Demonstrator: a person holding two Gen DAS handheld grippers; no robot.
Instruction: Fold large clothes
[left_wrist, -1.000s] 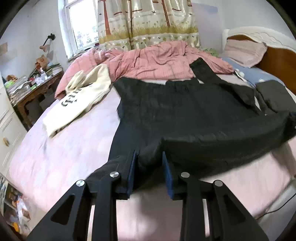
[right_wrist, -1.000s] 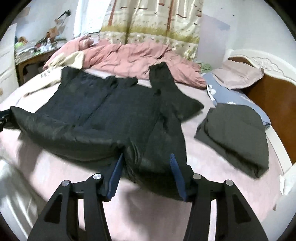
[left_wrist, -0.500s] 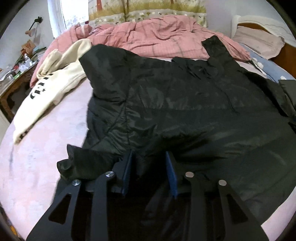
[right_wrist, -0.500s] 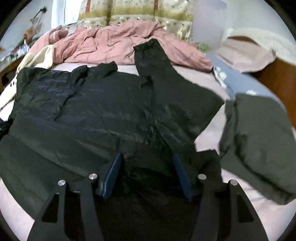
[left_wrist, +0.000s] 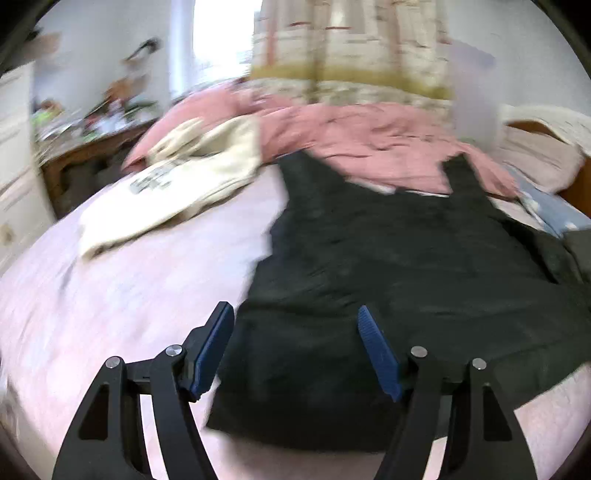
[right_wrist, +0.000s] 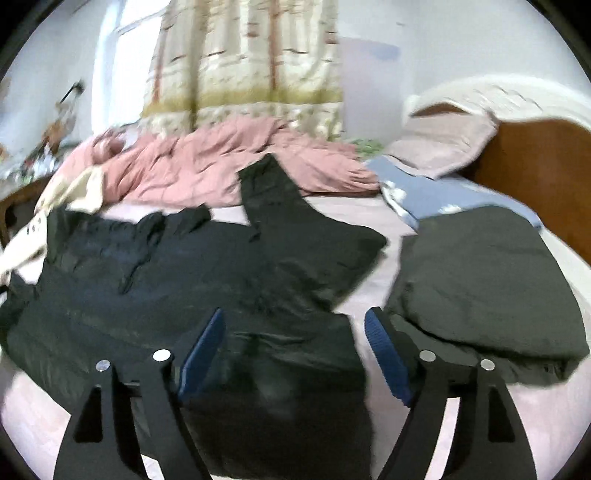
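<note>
A large black padded jacket (left_wrist: 406, 266) (right_wrist: 192, 280) lies spread on the pink bed sheet (left_wrist: 122, 288), its lower part doubled back over the body and one sleeve (right_wrist: 273, 188) reaching toward the pink quilt. My left gripper (left_wrist: 295, 321) hovers over the jacket's near left edge, jaws opening, blue pads apart from the cloth. Over the jacket's near right part is my right gripper (right_wrist: 293, 325), jaws opening wide, nothing pinched between them. Both views are blurred by motion.
A cream sweatshirt (left_wrist: 184, 177) with dark lettering lies at the left. A folded dark garment (right_wrist: 484, 284) rests to the right of the jacket. A crumpled pink quilt (right_wrist: 207, 166), pillows (right_wrist: 439, 147) and a wooden headboard (right_wrist: 535, 170) lie beyond. A cluttered desk (left_wrist: 85, 136) stands left.
Both grippers carried the jacket's near hem forward over its body, then let it go and opened. They have since drawn back, so more of the bed and room shows.
</note>
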